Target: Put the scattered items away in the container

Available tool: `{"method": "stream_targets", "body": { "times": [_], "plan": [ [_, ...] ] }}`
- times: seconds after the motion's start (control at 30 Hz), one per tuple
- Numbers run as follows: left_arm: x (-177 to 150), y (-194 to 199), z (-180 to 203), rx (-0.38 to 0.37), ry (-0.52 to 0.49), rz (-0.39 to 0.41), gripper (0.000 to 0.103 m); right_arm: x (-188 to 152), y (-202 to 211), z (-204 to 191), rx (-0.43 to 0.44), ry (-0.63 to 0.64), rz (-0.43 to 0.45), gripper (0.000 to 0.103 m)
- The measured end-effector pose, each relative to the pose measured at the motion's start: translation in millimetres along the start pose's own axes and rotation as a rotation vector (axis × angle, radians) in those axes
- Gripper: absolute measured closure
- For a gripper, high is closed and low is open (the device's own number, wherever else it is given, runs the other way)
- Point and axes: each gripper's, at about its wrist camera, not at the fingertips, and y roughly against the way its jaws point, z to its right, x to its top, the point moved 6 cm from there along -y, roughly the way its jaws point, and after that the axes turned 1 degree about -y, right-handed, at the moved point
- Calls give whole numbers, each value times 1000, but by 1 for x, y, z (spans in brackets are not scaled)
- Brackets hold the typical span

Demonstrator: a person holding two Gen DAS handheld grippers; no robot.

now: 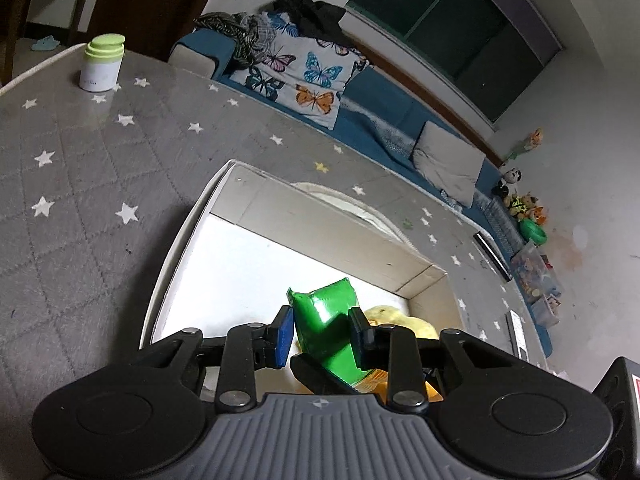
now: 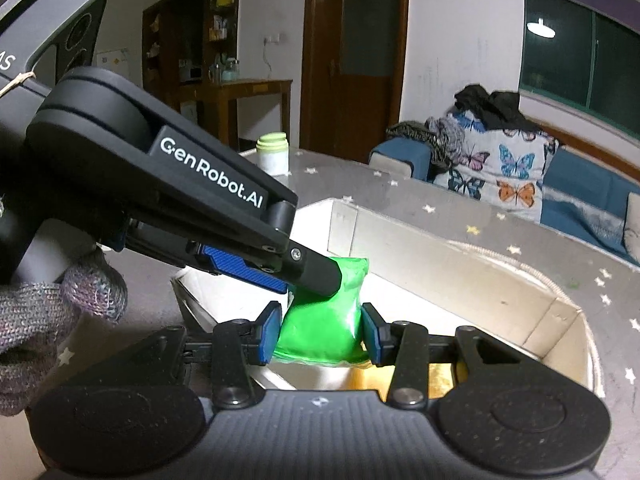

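Green packet (image 2: 320, 332) hung over the open cardboard box (image 1: 328, 232), where we clamped it between both tools: our left gripper (image 1: 320, 334) pinched one end, our right gripper (image 2: 320, 330) the other. Yellow items (image 1: 404, 320) lay inside the box.

One glossy green plastic pouch (image 2: 320, 328). One open white cardboard box (image 1: 320, 224). One pale yellow soft item (image 1: 400, 320) inside the box, near right. One white jar with a light green lid (image 1: 102, 64) at the far left of the grey star-printed table cover (image 1: 80, 184). Two black grippers with blue pads: left gripper (image 1: 320, 334), right gripper (image 2: 320, 334). One butterfly-print cushion (image 1: 296, 76) far off on the blue sofa.
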Motion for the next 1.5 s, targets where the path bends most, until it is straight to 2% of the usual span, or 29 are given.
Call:
{"method": "stream_targets", "body": {
  "times": [0.27,0.53,1.5],
  "plan": [
    [-1,-12,-11,11,16,-32,71,-7,-17,3,8,-8,-55,61],
    [-4,-12,-15,21,18,-37,71,-12,-21,0,19,-12,-71,60],
    [-5,6,-3,68,-55,10,70,-13,0,-4,18,-27,-41,58]
  ]
}}
